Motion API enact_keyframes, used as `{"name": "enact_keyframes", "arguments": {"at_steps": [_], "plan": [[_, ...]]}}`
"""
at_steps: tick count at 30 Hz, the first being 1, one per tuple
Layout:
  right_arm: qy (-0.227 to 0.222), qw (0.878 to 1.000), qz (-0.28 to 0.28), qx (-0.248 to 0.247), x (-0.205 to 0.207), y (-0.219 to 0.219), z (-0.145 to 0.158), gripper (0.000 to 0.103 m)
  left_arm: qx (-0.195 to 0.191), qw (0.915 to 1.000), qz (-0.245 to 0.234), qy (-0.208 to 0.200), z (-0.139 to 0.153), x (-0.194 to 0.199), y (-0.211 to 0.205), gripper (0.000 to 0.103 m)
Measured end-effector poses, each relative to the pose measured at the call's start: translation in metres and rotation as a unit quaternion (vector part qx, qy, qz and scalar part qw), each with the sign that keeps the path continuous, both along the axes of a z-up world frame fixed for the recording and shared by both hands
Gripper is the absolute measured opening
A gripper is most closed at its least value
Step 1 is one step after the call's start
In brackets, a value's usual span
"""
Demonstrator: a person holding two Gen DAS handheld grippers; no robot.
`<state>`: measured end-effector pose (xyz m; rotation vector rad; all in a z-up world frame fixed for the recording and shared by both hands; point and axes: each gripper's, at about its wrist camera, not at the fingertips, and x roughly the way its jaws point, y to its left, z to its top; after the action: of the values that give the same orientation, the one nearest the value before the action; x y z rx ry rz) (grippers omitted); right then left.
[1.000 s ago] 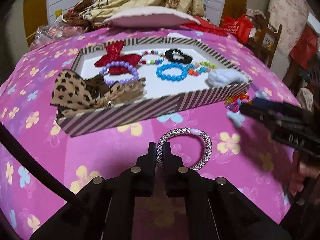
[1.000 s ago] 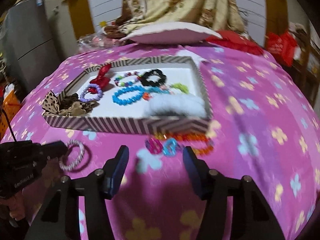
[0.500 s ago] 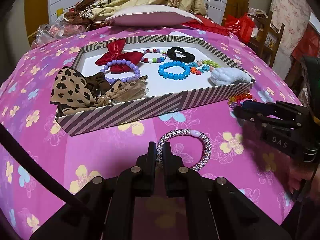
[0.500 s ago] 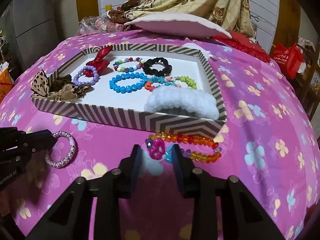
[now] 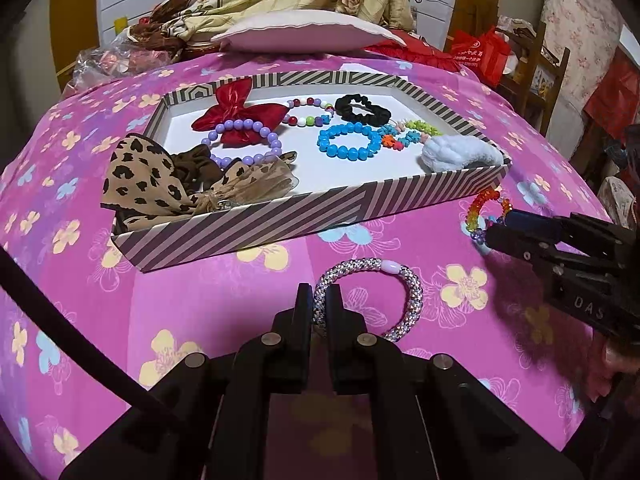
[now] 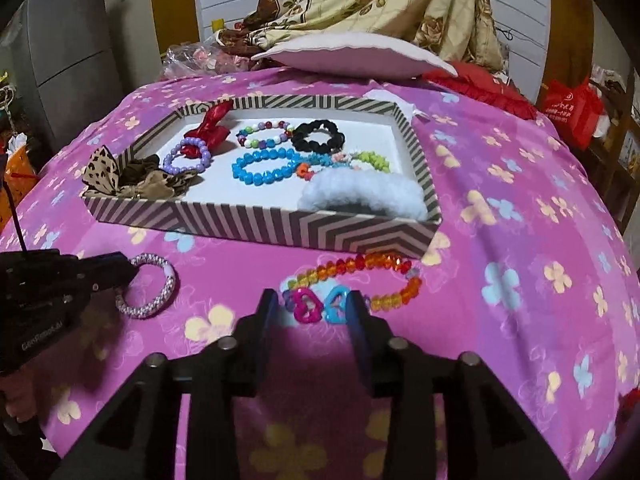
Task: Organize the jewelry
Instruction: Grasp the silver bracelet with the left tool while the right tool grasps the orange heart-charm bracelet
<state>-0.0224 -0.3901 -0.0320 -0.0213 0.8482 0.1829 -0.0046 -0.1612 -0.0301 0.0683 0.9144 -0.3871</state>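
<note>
Your left gripper (image 5: 319,300) has its jaws clamped tight on the near-left arc of the silver beaded bracelet (image 5: 376,294); the rest of the loop lies flat on the pink flowered bedspread (image 5: 200,300), so the piece is gripped but not yet raised. Your right gripper (image 6: 313,304) stands with its jaws moderately apart, and they have just been opening again after a brief narrowing; the pink and blue heart charms (image 6: 320,305) of the rainbow bead bracelet (image 6: 360,276) sit between the fingertips, though whether either pad touches them is hard to judge from this angle, and I read no grip there.

Both bracelets lie on the bedspread just in front of the striped tray (image 6: 260,228), the silver one to your left and the rainbow one to your right near the tray's front corner; neither is inside. The tray already holds a leopard-print bow (image 5: 148,176), a purple bead bracelet (image 5: 248,140), a red bow (image 5: 240,112), a blue bead bracelet (image 5: 348,146), a black scrunchie (image 5: 362,109) and a white fluffy scrunchie (image 6: 360,196).

Step in hand, as I judge it: pickup of the two remaining pieces. Your next move calls for a lift of the left hand high enough to clear the tray's near wall, then a release over bare white floor; the right jaws must close squarely on the charms or beads first.
</note>
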Motion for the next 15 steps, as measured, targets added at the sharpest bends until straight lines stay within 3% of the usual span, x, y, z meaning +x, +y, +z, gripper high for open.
{"name": "enact_keyframes", "arguments": {"at_steps": [4,8,9,10,12,15], "plan": [[0.011,1.0,0.024,-0.012,0.008,0.007,-0.006,0.037,0.001,1.0,0.0,-0.001,0.0,0.001,0.001,0.001],[0.005,0.997,0.033,-0.064,0.005,0.019,-0.01,0.037,0.002,1.0,0.0,-0.001,0.0,0.0,0.0,0.001],[0.005,0.998,0.031,-0.063,0.005,0.018,-0.01,0.035,0.002,1.0,0.0,-0.001,0.0,0.0,0.0,0.001],[0.005,0.998,0.024,-0.061,0.004,0.016,-0.01,0.021,0.003,1.0,0.0,-0.002,0.0,0.0,0.0,0.001],[0.006,0.999,0.006,-0.05,0.005,0.005,-0.008,0.006,0.002,1.0,0.0,-0.001,0.0,0.0,0.0,0.001],[0.001,1.0,-0.007,-0.022,0.001,-0.005,-0.005,0.004,0.002,1.0,0.0,-0.001,0.0,0.0,0.0,0.001]]}}
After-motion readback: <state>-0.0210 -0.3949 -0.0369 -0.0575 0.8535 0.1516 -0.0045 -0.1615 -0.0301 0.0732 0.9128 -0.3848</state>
